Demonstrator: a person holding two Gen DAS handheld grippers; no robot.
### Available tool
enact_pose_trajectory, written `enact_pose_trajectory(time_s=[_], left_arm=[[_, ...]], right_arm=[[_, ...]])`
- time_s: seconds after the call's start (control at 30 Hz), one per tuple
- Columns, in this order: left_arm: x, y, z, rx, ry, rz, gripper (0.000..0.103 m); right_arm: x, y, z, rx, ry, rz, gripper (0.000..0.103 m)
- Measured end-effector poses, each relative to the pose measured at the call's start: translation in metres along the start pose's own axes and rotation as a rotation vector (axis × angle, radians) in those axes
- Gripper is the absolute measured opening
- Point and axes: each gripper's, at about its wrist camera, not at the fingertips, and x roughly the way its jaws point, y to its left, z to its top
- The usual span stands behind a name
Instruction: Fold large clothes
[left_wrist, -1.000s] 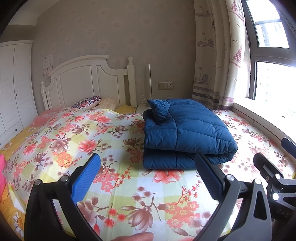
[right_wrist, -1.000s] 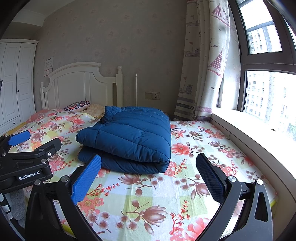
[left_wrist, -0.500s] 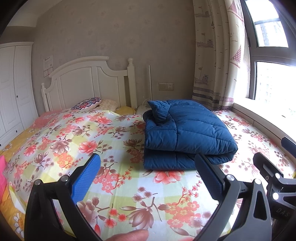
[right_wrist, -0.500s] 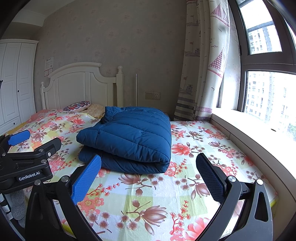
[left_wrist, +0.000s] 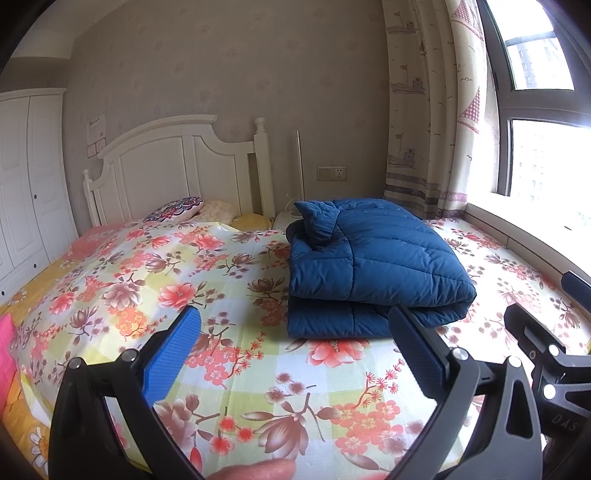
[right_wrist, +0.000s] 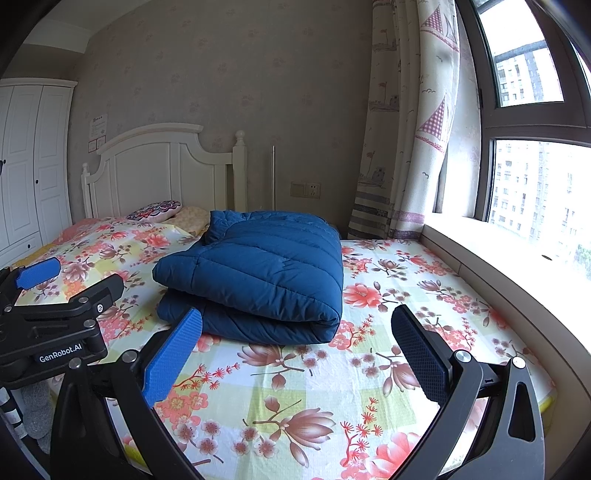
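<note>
Both claws are hanging with their jaws spread wide and nothing between them: the left gripper (left_wrist: 295, 339) and the right gripper (right_wrist: 297, 339) are hovering side by side above the near end of the bed (left_wrist: 229, 258), neither one touching cloth. Judging by that, they are standing back from work that looks finished rather than reaching for a hold. Just beyond the fingertips, the blue padded jacket (left_wrist: 369, 262) is lying on the flowered sheet as a thick, doubled-over bundle, its rounded fold facing the grippers and a loose corner poking up at the far left of the stack. It is sitting toward the window side of the mattress, probably because that stretch gave flat, open room for folding. Farther out, a patterned pillow (left_wrist: 175, 208) is resting against the white headboard (left_wrist: 173, 166), and the curtain (right_wrist: 402, 122) is hanging beside the bright window at the right.
</note>
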Motion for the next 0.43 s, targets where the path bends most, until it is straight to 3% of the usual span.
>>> enact_pose_trajectory(time_s=[0.2,0.37,0.43], left_arm=[[0.001,0.003,-0.002,0.034,-0.040,-0.027,0.101],[0.049,0.037,0.012,0.005,0.131,-0.097,0.101],[0.081,0.078,0.026,-0.018,0.163,-0.016,0.101]], right_arm=[[0.011,-0.005,-0.006,0.010,0.031,0.011,0.099],[0.036,-0.028,0.000,0.018,0.090,0.039,0.099],[0.050,-0.053,0.013,0.000,0.110,0.020,0.099]])
